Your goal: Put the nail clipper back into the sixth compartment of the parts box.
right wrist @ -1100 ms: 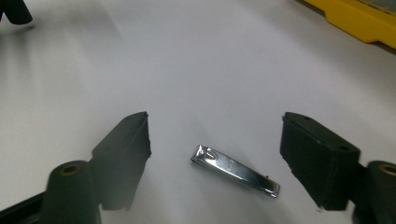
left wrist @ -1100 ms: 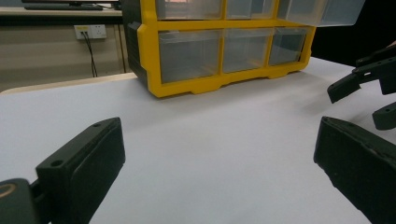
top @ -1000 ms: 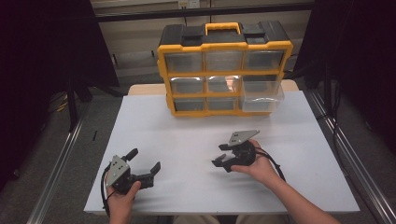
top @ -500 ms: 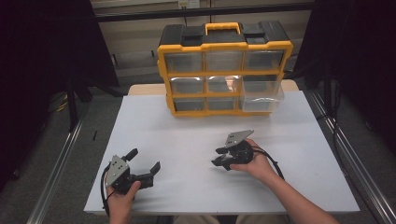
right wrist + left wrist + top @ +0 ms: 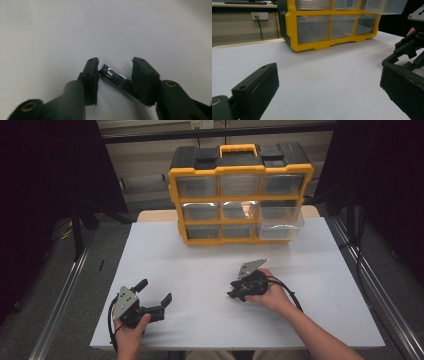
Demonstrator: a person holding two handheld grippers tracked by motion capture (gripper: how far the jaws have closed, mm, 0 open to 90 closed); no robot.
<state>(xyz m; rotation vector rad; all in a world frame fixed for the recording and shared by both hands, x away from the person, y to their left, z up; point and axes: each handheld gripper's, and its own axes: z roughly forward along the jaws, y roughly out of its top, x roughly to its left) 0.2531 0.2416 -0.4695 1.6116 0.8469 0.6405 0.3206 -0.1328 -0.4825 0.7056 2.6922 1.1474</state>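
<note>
A small shiny metal nail clipper (image 5: 117, 80) lies slantwise on the white table (image 5: 200, 265) between the jaws of my right gripper (image 5: 115, 60). The jaws have just been closing, and each end of the clipper now touches a pad. In the high view the right gripper (image 5: 233, 295) points left, low over the table's middle. My left gripper (image 5: 155, 291) rests near the front left edge, open with nothing between its fingers. The left gripper view (image 5: 328, 67) looks across bare table and catches the right gripper (image 5: 409, 47) at its right edge.
A yellow and black drawer organizer (image 5: 240, 195) stands at the back of the table. One clear drawer (image 5: 281, 224) at its right side is pulled out. Metal rails run along both sides of the table.
The right gripper's jaws have narrowed and the hand has shifted slightly. The left gripper has not moved.
</note>
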